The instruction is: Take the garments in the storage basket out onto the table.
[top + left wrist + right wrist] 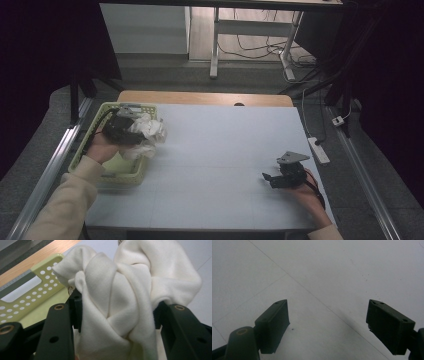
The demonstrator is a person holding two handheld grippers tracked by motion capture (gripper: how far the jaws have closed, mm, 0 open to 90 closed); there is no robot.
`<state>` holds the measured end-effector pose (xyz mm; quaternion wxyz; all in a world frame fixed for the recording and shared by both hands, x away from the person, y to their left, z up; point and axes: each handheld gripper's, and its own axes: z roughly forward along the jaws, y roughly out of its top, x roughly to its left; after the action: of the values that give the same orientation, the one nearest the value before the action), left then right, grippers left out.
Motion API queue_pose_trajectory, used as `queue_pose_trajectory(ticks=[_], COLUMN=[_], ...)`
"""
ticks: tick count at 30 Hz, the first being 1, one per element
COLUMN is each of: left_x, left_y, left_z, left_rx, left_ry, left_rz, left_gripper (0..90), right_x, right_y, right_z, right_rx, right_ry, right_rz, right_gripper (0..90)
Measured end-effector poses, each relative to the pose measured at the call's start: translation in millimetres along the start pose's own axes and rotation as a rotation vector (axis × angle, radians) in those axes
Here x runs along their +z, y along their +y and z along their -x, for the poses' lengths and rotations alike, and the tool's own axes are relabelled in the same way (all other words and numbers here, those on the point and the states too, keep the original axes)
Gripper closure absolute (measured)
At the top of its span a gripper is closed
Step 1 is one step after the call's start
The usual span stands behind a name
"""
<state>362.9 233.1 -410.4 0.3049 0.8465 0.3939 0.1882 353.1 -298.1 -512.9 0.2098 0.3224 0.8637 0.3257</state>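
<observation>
Cloth (pixel 130 297) bunched in left gripper (pixel 116 312) over basket (pixel 87 150) at nine o'clock, probably mid-transfer; right gripper (pixel 328 325) agape, empty, idling at four o'clock.

No readable text anywhere.
No letters, numbers, labels or brand marks can be made out on anything in the high view or either gripper view; surfaces are plain, and distant details are too small and dim.
</observation>
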Motion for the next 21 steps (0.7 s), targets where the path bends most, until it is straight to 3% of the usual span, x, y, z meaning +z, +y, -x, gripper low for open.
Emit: queue_pose_trajectory(ticks=[21], left_x=[9.5], left_y=[-1.5], left_z=[6.8], left_rx=[0.008], left_ry=[-0.023], left_rz=[-0.005], left_gripper=[46.0], right_x=[3.1], right_y=[-1.6], right_z=[-1.3], right_rx=[-0.003], right_ry=[-0.013], right_rz=[-0.024], right_gripper=[17.8])
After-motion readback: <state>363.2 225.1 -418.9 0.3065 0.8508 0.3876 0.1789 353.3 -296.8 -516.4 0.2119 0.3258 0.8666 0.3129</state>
